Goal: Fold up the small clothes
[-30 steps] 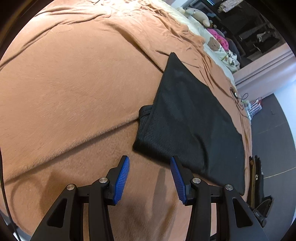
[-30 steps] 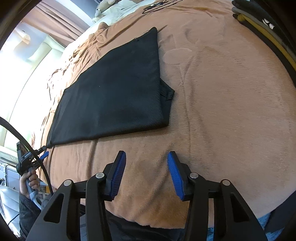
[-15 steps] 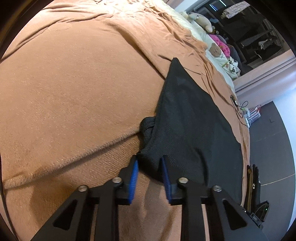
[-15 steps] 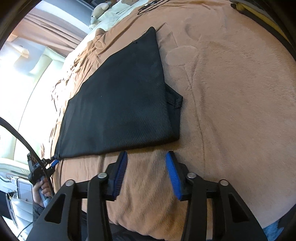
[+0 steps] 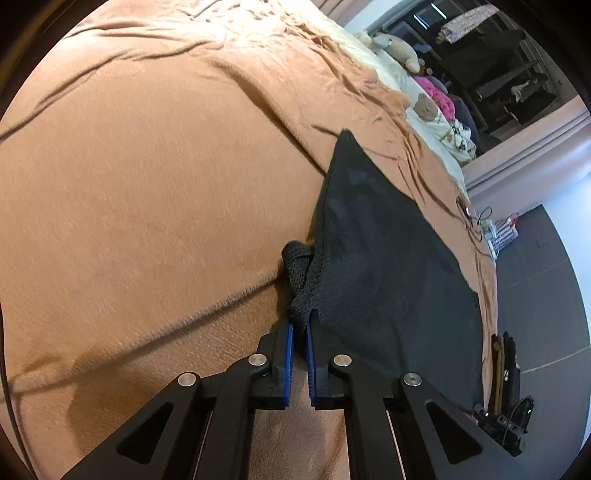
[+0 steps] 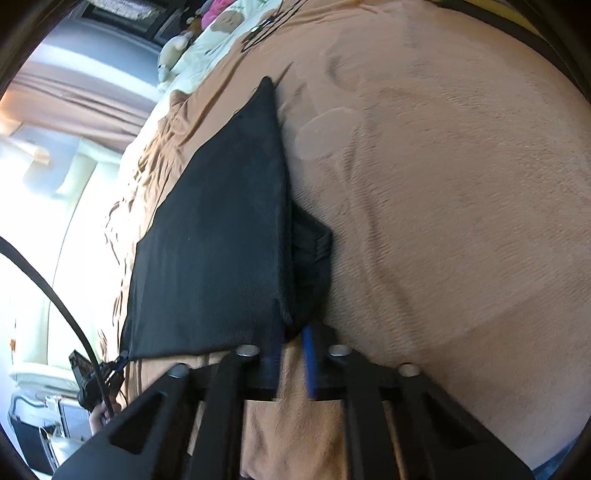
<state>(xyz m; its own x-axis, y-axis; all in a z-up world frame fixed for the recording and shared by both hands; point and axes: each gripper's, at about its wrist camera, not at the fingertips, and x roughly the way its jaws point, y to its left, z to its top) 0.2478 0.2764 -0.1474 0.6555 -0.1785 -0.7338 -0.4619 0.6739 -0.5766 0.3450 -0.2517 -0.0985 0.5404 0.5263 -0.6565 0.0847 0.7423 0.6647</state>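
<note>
A black knit garment (image 5: pixel 384 266) lies folded flat on the brown blanket (image 5: pixel 147 192). My left gripper (image 5: pixel 300 325) is shut on its near left corner, where the fabric bunches up between the blue pads. In the right wrist view the same garment (image 6: pixel 221 240) stretches away to the left. My right gripper (image 6: pixel 293 332) has closed on the near right corner; the view is blurred with motion. The far left corner, held by my other gripper (image 6: pixel 118 360), shows at the lower left.
Stuffed toys and pillows (image 5: pixel 428 107) sit at the head of the bed. A cable (image 5: pixel 469 210) lies on the blanket beyond the garment. Dark folded items (image 5: pixel 504 354) lie at the bed's right edge. Another cable (image 6: pixel 269 26) lies far off.
Both grippers moved forward to the garment's near corners and closed from wide open. The left one now pinches the bunched corner; the right one has closed on the other corner.
</note>
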